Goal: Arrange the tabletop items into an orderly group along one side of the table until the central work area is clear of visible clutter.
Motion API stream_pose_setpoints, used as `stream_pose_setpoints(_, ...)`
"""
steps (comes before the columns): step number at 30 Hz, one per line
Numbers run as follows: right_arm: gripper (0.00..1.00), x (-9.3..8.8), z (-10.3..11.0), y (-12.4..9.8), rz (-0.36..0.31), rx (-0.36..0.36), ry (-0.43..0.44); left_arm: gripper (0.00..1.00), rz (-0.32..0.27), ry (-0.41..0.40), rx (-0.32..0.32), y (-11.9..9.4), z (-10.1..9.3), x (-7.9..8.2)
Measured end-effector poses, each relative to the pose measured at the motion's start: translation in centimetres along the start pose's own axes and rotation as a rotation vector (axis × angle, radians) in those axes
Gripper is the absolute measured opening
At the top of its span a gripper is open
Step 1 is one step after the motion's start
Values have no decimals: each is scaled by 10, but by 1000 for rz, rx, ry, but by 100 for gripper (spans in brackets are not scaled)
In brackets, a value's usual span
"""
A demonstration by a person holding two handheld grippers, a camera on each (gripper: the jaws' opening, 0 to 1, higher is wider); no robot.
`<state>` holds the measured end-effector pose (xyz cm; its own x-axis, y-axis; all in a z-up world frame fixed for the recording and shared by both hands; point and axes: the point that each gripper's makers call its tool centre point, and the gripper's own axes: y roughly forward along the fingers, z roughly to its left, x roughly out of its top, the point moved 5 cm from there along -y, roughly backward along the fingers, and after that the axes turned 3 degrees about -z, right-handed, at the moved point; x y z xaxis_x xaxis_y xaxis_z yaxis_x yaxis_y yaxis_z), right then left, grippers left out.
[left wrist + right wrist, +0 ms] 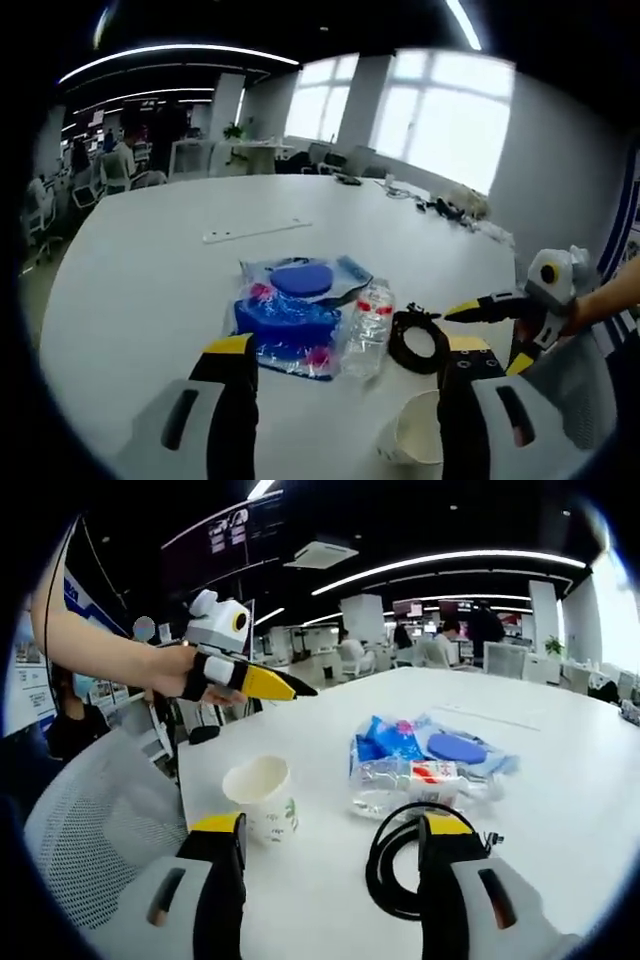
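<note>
1. Lying in a loose cluster on the white round table [150,260] are the task's things: a clear plastic bag with blue contents [290,315], an empty clear water bottle [368,328] on its side touching the bag's edge, a coiled black cable [415,340] just beside the bottle, and a white paper cup [415,432] standing upright near the table's edge.
2. From the right gripper view the same group appears with the paper cup [262,796] nearest, the black cable [400,855] beside it, the bottle [405,780] behind the cable, and the bag [430,745] behind the bottle.
3. A long white strip [257,231] lies flat farther out on the table, well apart from the cluster.
4. The left gripper [345,350] hovers above the cluster, jaws spread wide and holding nothing.
5. The right gripper [330,825] hangs above the cup and cable, jaws likewise spread apart and empty.
6. A white mesh chair [95,820] sits just beside the table's edge.
7. Beyond the table lie office desks, seated people and bright windows [440,110].
</note>
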<state>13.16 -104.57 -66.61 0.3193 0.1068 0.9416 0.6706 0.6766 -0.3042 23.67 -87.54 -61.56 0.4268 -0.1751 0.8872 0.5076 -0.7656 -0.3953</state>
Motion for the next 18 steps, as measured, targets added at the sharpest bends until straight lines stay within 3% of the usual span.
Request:
stream_pose_setpoints(4,68,0,-2,-1,-4,-4,15,67,31,0,-30,11,-1,3)
stream_pose_setpoints(7,67,-1,-6,-2,-6,-13,31,71,57,33,-36,20,-2,1)
stream_pose_setpoints(11,67,0,-10,-5,-24,-37,57,69,75,11,-65,31,-5,1)
stream_pose_setpoints(18,67,-5,-20,-13,-31,-76,93,66,163,87,-133,52,-16,-1)
